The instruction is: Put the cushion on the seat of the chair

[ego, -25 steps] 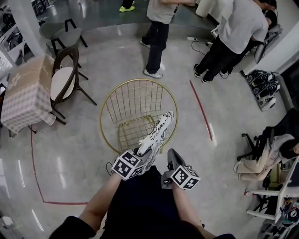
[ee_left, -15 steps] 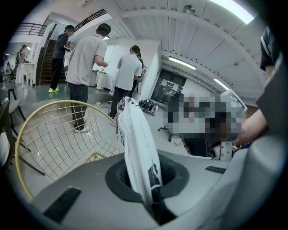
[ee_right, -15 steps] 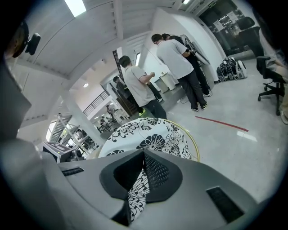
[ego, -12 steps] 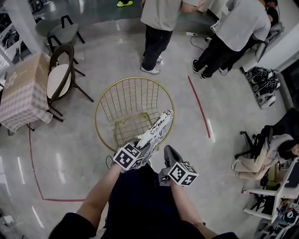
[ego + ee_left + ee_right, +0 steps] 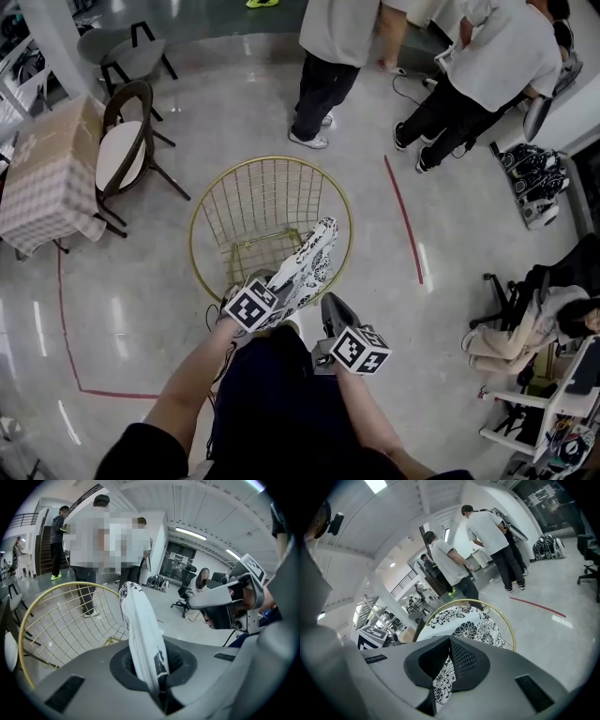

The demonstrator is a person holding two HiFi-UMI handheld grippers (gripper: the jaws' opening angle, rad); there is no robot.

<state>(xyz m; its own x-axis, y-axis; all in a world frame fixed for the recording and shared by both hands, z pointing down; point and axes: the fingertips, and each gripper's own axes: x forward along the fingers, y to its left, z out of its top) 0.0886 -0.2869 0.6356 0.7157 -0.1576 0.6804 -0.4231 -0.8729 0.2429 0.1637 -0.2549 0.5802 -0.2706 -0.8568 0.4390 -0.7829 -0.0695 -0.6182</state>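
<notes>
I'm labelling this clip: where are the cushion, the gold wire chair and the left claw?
cushion [image 5: 309, 261], head view, middle of its patterned face.
gold wire chair [image 5: 272, 159], head view, top rim of the backrest.
left claw [image 5: 158, 679], left gripper view, between jaws shut on the cushion.

we see the cushion in white, strewn with black flowers and leafy scrolls. the chair is thin gold wire, woven in a grid. the left gripper and the right gripper are pale grey with black fingers, and each carries a cube of black-and-white squares. the floor is glossy grey, marked with red tape lines. a second chair is dark brown with a cream seat. the bench beside it wears a beige-and-white check cloth.
</notes>
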